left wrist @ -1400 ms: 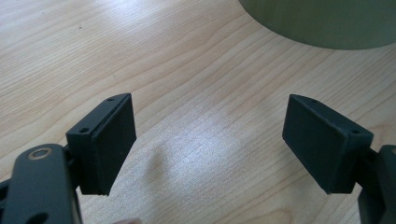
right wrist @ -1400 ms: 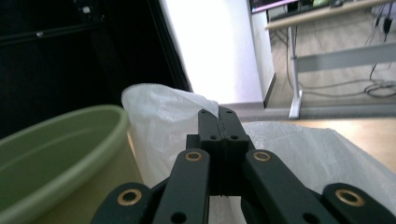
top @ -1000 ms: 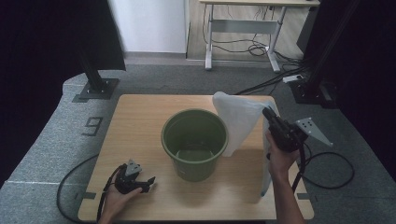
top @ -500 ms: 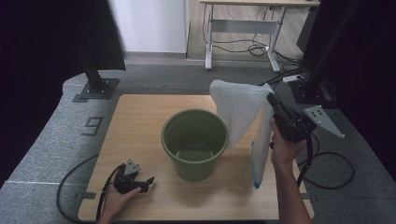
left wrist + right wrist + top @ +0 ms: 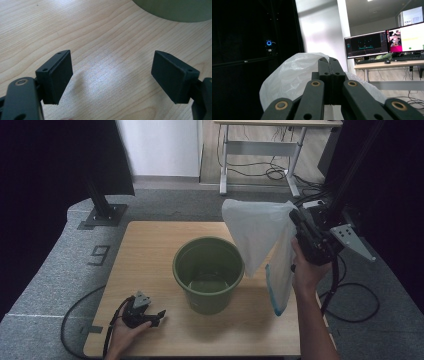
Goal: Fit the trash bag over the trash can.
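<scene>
One sign can be read: a dark digit "9", marked on the grey carpeted floor in the left middle of the high view, just off the left edge of the light wooden table. In the right gripper view, the two lit computer monitors at the right of the frame carry graphics and lines too small to read.
</scene>
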